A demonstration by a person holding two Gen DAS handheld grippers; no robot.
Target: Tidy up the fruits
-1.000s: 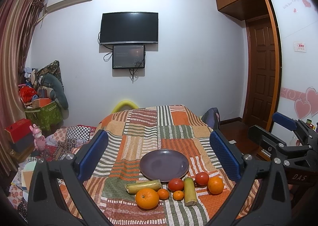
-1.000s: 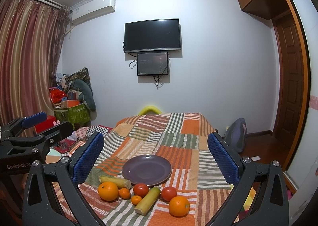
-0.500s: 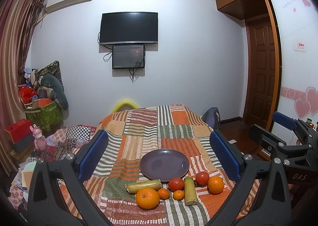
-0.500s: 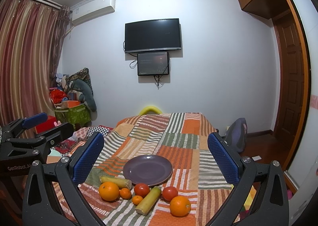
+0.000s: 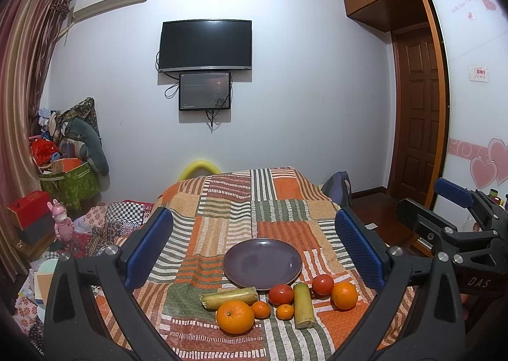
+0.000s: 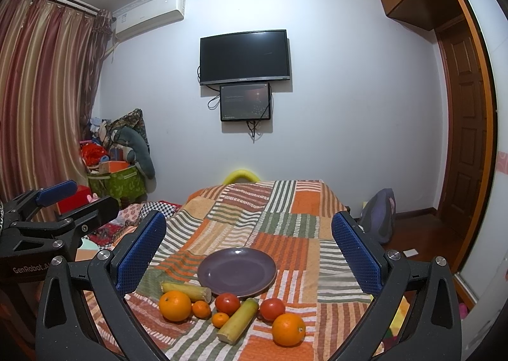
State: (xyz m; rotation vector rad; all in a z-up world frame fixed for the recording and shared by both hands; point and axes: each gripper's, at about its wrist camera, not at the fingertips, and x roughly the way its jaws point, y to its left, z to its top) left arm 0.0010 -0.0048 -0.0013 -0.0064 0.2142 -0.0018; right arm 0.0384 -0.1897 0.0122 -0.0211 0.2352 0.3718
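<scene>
You hold your left hand-held gripper (image 5: 254, 246) and your right hand-held gripper (image 6: 249, 249) up over the near end of the table (image 5: 285, 195), both with jaws wide and nothing in them, so each is ready to take a fruit. The purple plate (image 5: 262, 264) sits bare in the middle of the patchwork cloth, and it looks like the spot where the fruit should go. The fruit lies in a loose row at the plate's 6 o'clock side, close to you, so it looks easy to reach. The big orange (image 5: 235, 316) is at about 7 o'clock from the plate, beside a sugarcane piece (image 5: 229, 296). Two small tangerines (image 5: 261, 309) and two tomatoes (image 5: 281, 294) sit in the middle, with another sugarcane piece (image 5: 304, 305) between them. A second orange (image 5: 344, 296) waits at 5 o'clock, nearest your right gripper.
</scene>
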